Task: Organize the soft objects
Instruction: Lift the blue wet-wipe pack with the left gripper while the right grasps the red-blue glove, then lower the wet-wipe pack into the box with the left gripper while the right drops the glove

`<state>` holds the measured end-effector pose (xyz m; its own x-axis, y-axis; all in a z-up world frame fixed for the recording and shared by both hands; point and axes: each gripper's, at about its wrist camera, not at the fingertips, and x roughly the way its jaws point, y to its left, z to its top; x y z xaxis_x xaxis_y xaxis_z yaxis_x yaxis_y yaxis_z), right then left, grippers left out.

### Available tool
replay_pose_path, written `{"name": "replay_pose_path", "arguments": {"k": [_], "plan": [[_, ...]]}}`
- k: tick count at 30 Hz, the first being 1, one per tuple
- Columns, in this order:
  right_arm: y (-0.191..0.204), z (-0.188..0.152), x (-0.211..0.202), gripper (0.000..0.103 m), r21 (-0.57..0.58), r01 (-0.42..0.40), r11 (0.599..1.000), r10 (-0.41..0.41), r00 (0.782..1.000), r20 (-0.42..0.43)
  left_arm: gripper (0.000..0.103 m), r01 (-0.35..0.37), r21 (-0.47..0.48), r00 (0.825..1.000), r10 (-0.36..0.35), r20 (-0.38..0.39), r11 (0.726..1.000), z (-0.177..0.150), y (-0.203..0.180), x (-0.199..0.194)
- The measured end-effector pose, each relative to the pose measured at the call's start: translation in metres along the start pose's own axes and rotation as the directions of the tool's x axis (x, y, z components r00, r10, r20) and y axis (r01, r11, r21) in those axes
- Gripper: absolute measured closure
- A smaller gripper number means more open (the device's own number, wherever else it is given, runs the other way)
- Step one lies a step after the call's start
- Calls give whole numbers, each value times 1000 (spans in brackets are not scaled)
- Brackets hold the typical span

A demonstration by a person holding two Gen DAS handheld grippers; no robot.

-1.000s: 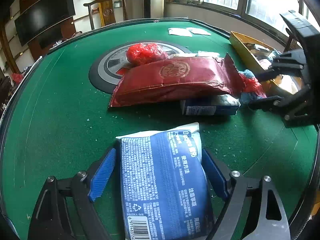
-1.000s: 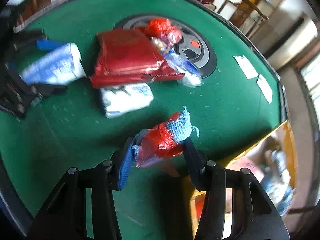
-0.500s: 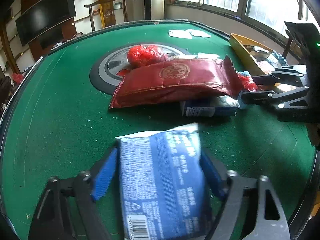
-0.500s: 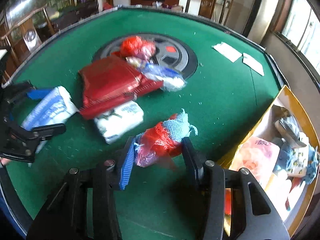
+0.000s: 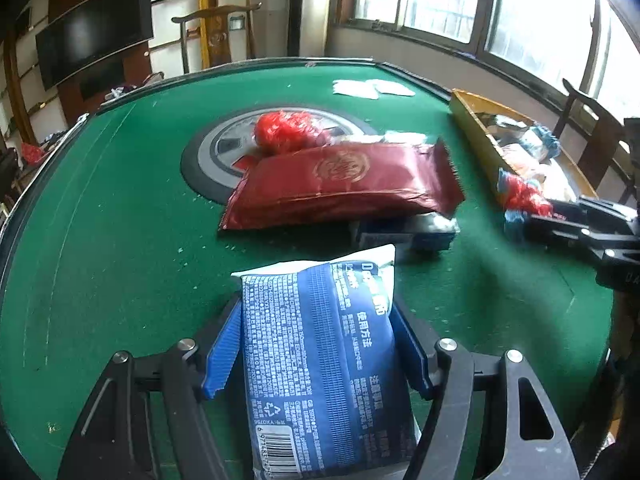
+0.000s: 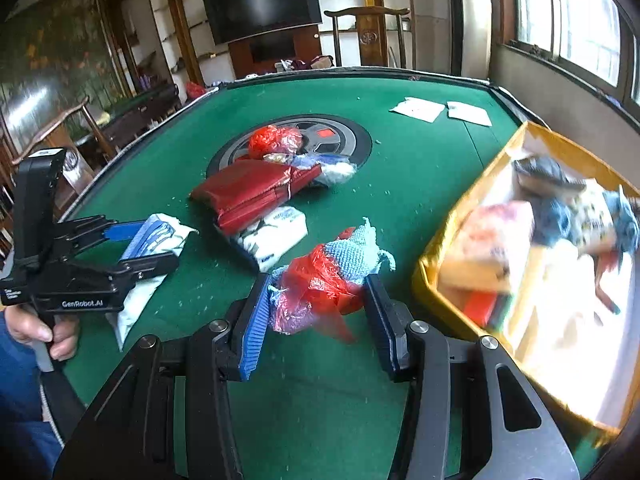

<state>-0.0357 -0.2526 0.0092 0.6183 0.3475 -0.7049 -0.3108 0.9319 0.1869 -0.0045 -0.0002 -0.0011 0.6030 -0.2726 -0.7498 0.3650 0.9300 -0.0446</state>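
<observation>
Blue pack [image 5: 320,356] sits between the closing jaws of the left hand-held gripper [image 5: 316,348]. Right hand-held gripper [image 6: 316,300] squeezes a red-and-blue bundle [image 6: 324,276] beside the yellow box [image 6: 448,280] on the desk [image 6: 420,168].

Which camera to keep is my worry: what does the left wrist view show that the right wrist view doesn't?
Only the left wrist view: the barcode and printed back of the blue pack, which sits between the left gripper's closing jaws.

Only the right wrist view: a hand on that gripper's handle, with a blue sleeve.

Both: the green table, the red pouch, the crumpled red bag, the yellow box, and the red-and-blue bundle clamped in the right gripper.
</observation>
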Motion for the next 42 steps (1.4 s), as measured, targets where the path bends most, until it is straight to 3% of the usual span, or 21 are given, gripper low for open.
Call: {"name": "replay_pose_path", "arguments": {"k": [9, 18, 23, 30, 33, 38, 40, 42], "plan": [[-29, -18, -42, 57, 94, -3, 996, -6, 996, 91, 34, 90, 14, 994, -90, 55, 996, 10, -20, -21], [-90, -27, -85, 57, 233, 115, 966, -158, 972, 175, 34, 222, 65, 973, -225, 56, 973, 51, -85, -22], [-125, -34, -97, 57, 311, 205, 928, -264, 951, 161, 34, 278, 90, 958, -284, 51, 956, 86, -131, -17], [-157, -37, -95, 57, 353, 288, 890, -344, 933, 105, 34, 330, 143, 941, -337, 24, 933, 134, -197, 6], [-164, -41, -93, 57, 359, 286, 888, -342, 935, 100, 34, 357, 135, 933, -360, -2, 924, 143, -215, 25], [-168, -46, -88, 57, 342, 300, 891, -346, 935, 81, 34, 322, 144, 947, -318, -49, 936, 143, -229, 51], [-168, -48, -86, 57, 332, 299, 895, -342, 937, 77, 34, 342, 143, 940, -339, -45, 929, 139, -223, 45], [-170, -48, -83, 57, 327, 305, 895, -345, 936, 70, 33, 323, 164, 946, -322, -34, 932, 136, -216, 36]]}}
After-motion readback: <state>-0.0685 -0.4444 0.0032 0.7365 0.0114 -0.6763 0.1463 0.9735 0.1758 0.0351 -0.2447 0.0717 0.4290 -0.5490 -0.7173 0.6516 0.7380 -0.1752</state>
